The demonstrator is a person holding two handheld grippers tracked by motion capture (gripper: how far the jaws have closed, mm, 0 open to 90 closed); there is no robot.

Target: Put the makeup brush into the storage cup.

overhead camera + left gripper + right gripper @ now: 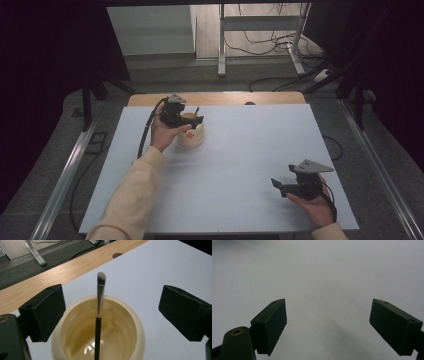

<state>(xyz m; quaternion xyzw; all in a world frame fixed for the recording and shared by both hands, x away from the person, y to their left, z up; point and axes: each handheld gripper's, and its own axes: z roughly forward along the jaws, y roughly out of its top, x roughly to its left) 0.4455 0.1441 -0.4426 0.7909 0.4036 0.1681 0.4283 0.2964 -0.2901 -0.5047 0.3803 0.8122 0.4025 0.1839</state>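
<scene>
A cream round jar (191,136) stands on the white table sheet at the far left. A thin black-handled brush (98,315) with a silver ferrule and grey bristles stands inside the jar (130,322), leaning on its far rim. My left gripper (191,118) hovers just over the jar, open, its jaws wide on either side of the brush (196,111) without touching it. My right gripper (278,186) rests low over the sheet at the near right, open, with bare sheet between its jaws (328,322).
A white sheet (240,150) covers the table, with a wooden strip (225,98) and a small hole along the far edge. Beyond the table lie cables and metal stand legs (260,45) on the floor.
</scene>
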